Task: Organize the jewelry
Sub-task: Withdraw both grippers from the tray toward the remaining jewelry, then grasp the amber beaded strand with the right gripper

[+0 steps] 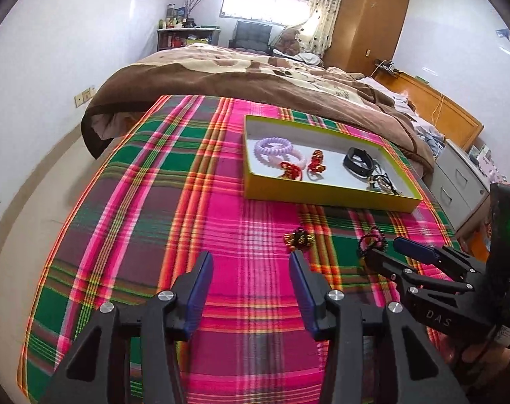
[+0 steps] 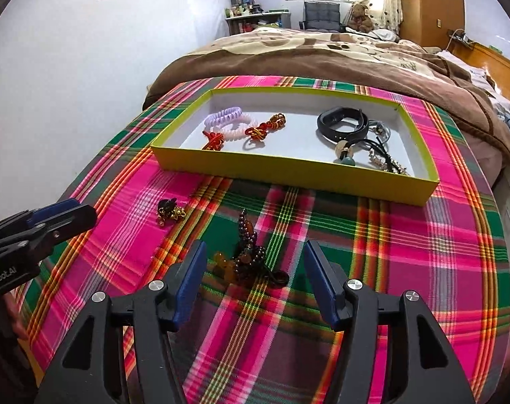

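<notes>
Both claws tilt downward over the plaid counter (image 2: 406, 235), jaws wide: left claw (image 1: 251, 259) near a small trinket (image 1: 299, 239), right claw (image 2: 253, 252) flanking a beaded bracelet (image 2: 251, 256), not touching.

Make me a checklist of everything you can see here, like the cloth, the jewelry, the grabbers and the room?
Surface: plaid cloth on a round table.
Job's things: yellow tray holding coil hair ties, red knot charms, a black band and dark cords; a dark bead bracelet and a small gold-and-black trinket lie loose on the cloth.
Clutter: nothing seen.
Grippers: left hand-held gripper open, empty, trinket ahead; right hand-held gripper open around the bracelet, not pressing it.
Cables: thin cable by the headboard.
Surroundings: bed with brown blanket, wardrobe, window.
</notes>
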{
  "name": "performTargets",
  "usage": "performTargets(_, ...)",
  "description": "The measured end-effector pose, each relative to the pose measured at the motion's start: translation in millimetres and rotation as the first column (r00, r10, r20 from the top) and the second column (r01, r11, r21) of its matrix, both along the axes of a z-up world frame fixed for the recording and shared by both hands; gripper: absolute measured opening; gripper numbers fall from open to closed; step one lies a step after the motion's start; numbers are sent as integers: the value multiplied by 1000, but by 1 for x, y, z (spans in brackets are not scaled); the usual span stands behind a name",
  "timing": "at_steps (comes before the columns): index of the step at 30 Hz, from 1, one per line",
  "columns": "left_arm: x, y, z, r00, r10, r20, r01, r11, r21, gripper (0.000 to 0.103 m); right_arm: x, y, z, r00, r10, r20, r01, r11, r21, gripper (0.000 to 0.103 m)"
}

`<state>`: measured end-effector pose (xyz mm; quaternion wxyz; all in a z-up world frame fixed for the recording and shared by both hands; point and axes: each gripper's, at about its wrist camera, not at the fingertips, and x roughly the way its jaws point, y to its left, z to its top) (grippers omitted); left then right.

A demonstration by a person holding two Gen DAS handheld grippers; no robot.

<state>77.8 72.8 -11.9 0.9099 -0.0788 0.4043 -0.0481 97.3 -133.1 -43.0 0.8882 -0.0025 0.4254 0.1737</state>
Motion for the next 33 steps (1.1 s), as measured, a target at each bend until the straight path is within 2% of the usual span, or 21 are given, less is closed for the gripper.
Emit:
performTargets(5,1,7,-6,1000,-6,-23,6,1000,-24,46,2,8,-5,1000,-7,-5,7,1000,-27,59)
performTargets(6,1,7,-7,1000,-8,-27,7,1000,-26,46,2,9,-6,1000,-9,-5,8,999,-35,56)
performTargets(7,2,8,-7,1000,-10,-29,9,1000,-29,46,2,10,-7,1000,-8,-7,8,999,-38,46)
performTargets(8,2,9,-8,999,-13,-33,11,999,-35,46,2,11,-8,1000,-8,-10,8,999,-39,41)
performTargets(12,5,10,-10,999,-14,-45,12,999,-39,46,2,12,-8,1000,-13,-7,13,999,-46,40)
performTargets(13,6,10,-11,999,-14,-46,12,999,-40,46,1,12,-8,1000,-15,-7,15,999,-47,35)
performTargets(18,8,8,-11,998,-25,-53,22,999,-47,46,0,6,-7,999,-41,1,41,999,-30,32)
performTargets(20,10,6,-12,998,-34,-53,31,998,-54,46,-2,3,-4,999,-51,16,51,998,-23,29)
performTargets(33,24,-13,-19,994,-87,-67,83,995,-61,46,-8,-23,4,995,-91,30,89,995,48,28)
